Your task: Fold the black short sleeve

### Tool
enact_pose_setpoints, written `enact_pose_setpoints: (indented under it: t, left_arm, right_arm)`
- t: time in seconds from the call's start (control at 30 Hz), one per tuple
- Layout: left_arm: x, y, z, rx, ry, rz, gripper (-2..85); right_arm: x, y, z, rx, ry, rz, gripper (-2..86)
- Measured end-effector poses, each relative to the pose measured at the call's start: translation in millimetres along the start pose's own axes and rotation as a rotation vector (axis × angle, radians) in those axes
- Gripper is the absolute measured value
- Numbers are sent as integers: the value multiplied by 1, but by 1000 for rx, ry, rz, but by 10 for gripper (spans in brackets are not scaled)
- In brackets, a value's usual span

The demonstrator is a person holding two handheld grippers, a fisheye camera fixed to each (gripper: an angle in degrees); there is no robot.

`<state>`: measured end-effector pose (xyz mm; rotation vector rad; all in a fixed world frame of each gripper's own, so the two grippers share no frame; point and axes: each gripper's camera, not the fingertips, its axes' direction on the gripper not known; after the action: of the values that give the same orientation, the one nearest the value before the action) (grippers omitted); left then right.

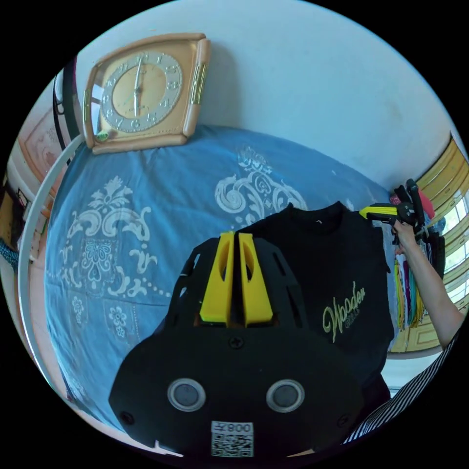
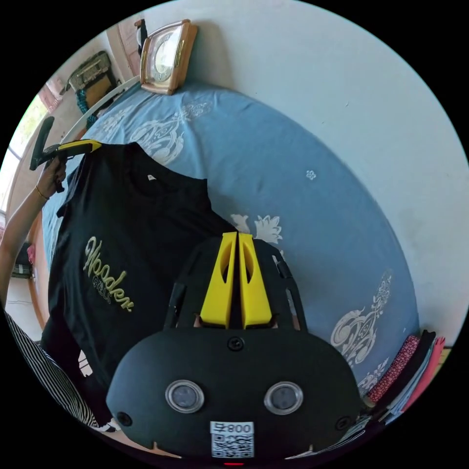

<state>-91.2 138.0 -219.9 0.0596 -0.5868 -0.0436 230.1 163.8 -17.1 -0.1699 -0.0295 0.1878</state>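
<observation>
Bed (image 1: 161,195) before me, covered by blue sheet (image 2: 293,185) with white floral pattern. Clock (image 1: 141,93) with tan frame rests on sheet at far end, leaning against wall. Stack of folded clothes (image 2: 415,361) sits at sheet's edge.

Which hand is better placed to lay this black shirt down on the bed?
Barely any difference: left gripper and right gripper each pinch a shoulder of the black shirt, held up over the blue sheet. Probably left leads, as a clothes pile lies near the right.
</observation>
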Motion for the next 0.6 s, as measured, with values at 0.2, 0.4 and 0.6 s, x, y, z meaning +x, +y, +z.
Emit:
enact_pose_setpoints:
  t: [0.2,0.4,0.6]
  left_arm:
    - [3,-8,-26,87,-32,1,24]
    - [-8,15,12,-35,-97,-61,42]
    - [-37,88,-39,120,22,-119,92]
  right_arm:
    - [3,2,-16,67,59,29,6]
    - [14,21,32,-16,2,155,23]
    - [40,113,-4,143,22,320,45]
